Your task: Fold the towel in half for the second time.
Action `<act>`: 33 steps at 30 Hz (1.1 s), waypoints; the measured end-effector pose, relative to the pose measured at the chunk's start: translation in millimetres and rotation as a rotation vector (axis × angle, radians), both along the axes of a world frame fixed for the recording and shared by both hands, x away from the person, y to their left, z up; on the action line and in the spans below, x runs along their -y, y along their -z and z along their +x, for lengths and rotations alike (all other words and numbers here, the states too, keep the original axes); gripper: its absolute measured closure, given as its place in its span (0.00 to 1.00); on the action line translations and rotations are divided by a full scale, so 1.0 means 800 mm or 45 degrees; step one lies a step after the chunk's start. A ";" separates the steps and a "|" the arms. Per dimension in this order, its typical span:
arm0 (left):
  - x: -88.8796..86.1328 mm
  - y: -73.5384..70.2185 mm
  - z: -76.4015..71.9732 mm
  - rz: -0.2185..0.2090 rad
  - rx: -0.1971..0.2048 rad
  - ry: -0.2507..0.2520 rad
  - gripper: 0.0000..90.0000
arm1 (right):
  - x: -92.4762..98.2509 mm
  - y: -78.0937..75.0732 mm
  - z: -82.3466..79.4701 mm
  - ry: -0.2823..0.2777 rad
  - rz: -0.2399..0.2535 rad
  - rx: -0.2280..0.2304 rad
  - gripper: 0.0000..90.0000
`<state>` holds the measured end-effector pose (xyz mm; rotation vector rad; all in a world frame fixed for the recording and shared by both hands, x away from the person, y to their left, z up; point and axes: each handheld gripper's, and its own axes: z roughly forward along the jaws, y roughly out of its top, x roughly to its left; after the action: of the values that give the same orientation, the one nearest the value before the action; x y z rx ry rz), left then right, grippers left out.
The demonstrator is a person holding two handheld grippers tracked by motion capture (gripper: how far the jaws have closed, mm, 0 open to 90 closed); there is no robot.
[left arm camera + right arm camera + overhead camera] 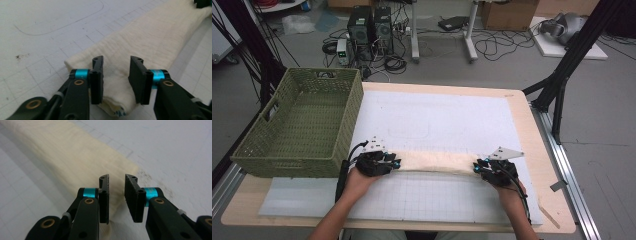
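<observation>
A long cream cloth [437, 162], folded into a narrow strip, lies flat across the white gridded mat [437, 120]. My left gripper [398, 163] sits at the strip's left end. In the left gripper view its jaws stand apart over the folded end of the cloth [150, 37], and the left gripper [115, 62] has cloth showing in the gap without being pinched. My right gripper [477, 167] is at the strip's right end. In the right gripper view the right gripper [117, 180] holds a narrow gap above the edge of the cloth [62, 152], which is blurred.
A green woven basket [287, 160] stands on the table's left side, close to my left hand. The wooden table edge [542, 150] runs along the right. Black stand legs [562, 80] and cables are on the floor beyond.
</observation>
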<state>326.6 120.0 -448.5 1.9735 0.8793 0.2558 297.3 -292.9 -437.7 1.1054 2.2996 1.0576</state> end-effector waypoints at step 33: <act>-0.009 -0.007 -0.008 0.007 0.135 -0.072 0.68 | 0.014 -0.003 -0.014 0.064 -0.027 0.121 0.53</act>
<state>320.0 127.0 -442.8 1.9236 0.8675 0.3929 285.8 -303.7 -435.3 1.0748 2.1929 1.0412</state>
